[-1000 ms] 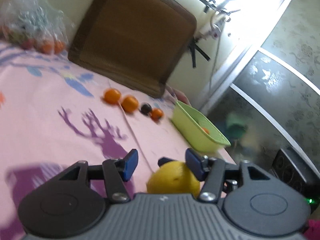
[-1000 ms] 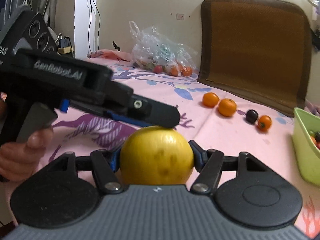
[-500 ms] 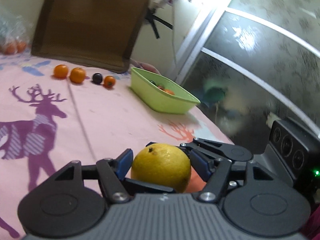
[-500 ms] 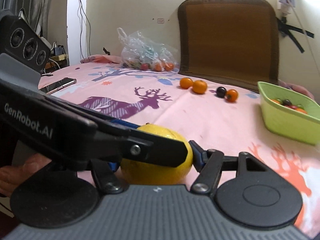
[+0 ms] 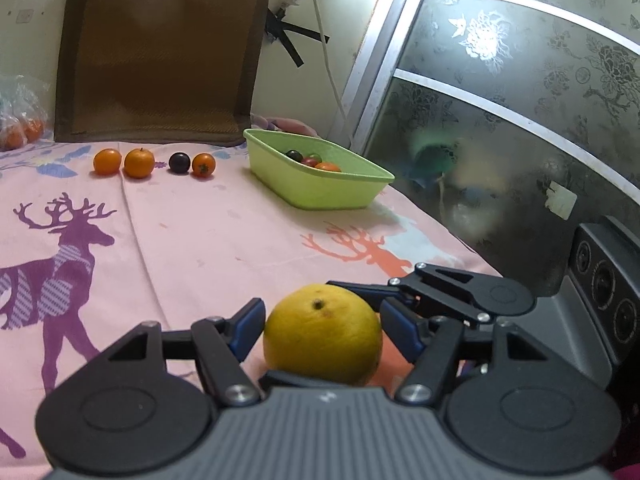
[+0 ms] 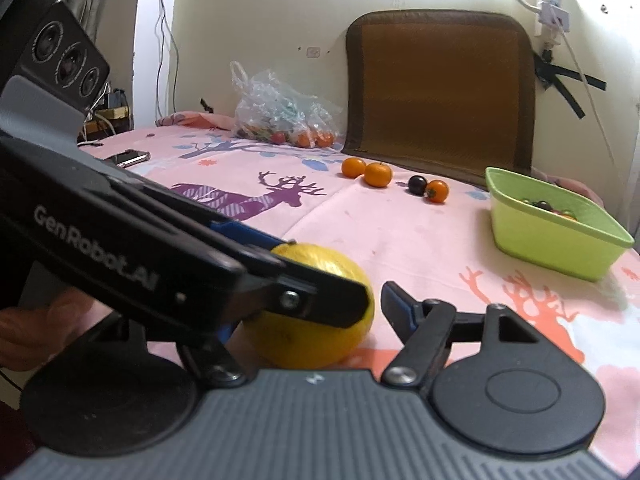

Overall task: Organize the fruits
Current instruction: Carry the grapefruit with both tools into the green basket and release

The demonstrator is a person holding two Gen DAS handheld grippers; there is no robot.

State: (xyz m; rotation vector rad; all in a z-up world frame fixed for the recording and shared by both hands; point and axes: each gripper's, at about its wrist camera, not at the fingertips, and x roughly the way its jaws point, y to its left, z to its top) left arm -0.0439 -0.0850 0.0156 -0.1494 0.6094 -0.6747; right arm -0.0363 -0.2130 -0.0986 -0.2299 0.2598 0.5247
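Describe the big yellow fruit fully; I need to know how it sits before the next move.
The yellow fruit is round, larger than the other fruits in view, with dull pebbled skin, a few brownish spots and a dark stem scar facing up. It looks whole and rests low on the pink cloth near the front edge. The left claw brackets it, its blue pads close on both sides. The right claw comes in crosswise; its visible pad stands slightly off the skin. Whether either claw squeezes it is unclear.
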